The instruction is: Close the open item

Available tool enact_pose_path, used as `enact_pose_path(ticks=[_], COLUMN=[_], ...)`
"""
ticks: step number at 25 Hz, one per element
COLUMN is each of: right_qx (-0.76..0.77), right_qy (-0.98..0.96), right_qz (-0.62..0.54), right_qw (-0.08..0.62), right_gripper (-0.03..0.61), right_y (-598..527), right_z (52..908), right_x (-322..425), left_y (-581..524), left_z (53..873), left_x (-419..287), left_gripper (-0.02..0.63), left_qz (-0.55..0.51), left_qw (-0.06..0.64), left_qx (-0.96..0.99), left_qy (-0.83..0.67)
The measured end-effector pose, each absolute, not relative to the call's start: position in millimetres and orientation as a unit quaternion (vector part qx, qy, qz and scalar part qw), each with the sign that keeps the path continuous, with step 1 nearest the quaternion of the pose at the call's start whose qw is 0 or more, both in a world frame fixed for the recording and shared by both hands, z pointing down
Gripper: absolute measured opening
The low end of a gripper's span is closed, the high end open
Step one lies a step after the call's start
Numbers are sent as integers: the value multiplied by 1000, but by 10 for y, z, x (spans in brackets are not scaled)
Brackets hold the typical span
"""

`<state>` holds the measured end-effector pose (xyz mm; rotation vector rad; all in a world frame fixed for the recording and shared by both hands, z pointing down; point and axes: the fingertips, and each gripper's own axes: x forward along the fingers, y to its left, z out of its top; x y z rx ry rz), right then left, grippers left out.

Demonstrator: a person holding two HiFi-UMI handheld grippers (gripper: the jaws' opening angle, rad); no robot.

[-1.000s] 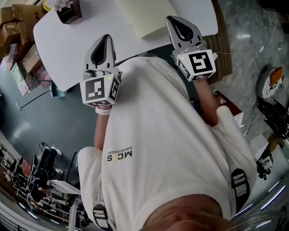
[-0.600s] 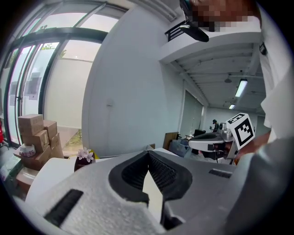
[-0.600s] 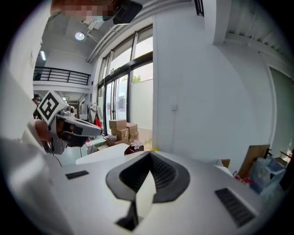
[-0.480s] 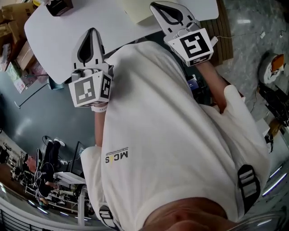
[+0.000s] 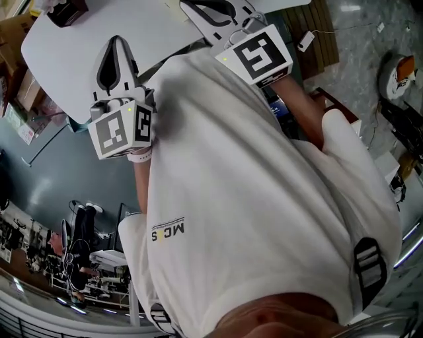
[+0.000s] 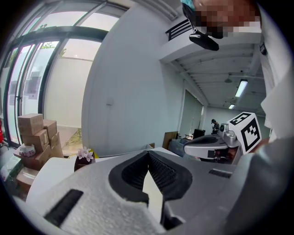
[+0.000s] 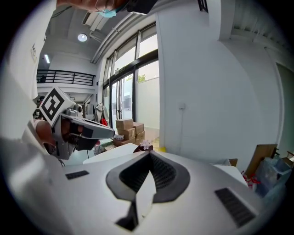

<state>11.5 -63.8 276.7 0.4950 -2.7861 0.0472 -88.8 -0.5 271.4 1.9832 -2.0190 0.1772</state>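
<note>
No open item shows clearly in any view. My left gripper [image 5: 117, 41] hovers over the near edge of the white table [image 5: 59, 46], its jaws meeting at the tips with nothing between them [image 6: 148, 154]. My right gripper [image 5: 192, 5] is at the picture's top edge, also over the table. It is shut and empty [image 7: 149, 154]. Each gripper view shows the other gripper beside it: the right gripper [image 6: 211, 144] and the left gripper [image 7: 87, 128]. A pale cream surface shows through the gap below both pairs of jaws.
A dark box with pink flowers [image 5: 63, 6] [image 6: 84, 158] [image 7: 144, 147] stands at the table's far left. Stacked cardboard boxes [image 6: 34, 133] [image 7: 128, 128] sit by the windows. A wooden panel [image 5: 320, 26] lies right of the table. My white shirt [image 5: 251, 198] fills the head view's middle.
My right gripper has swung leftward and toward the top edge of the head view, staying shut. The cream sheet on the table has slid out of the picture. The left gripper has kept its place.
</note>
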Motion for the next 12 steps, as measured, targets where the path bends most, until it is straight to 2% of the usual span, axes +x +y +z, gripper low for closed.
enact_pose_path(ticks=[12], right_qx=[182], right_qy=[-969], right_qz=[2], right_qw=[165], right_gripper=[14], right_y=[-579], right_z=[2799], right_x=[214], left_y=[72], left_z=[2789], left_x=[-804], left_gripper=[25], left_qz=[52], left_qw=[163], left_qx=[700], left_qy=[-693])
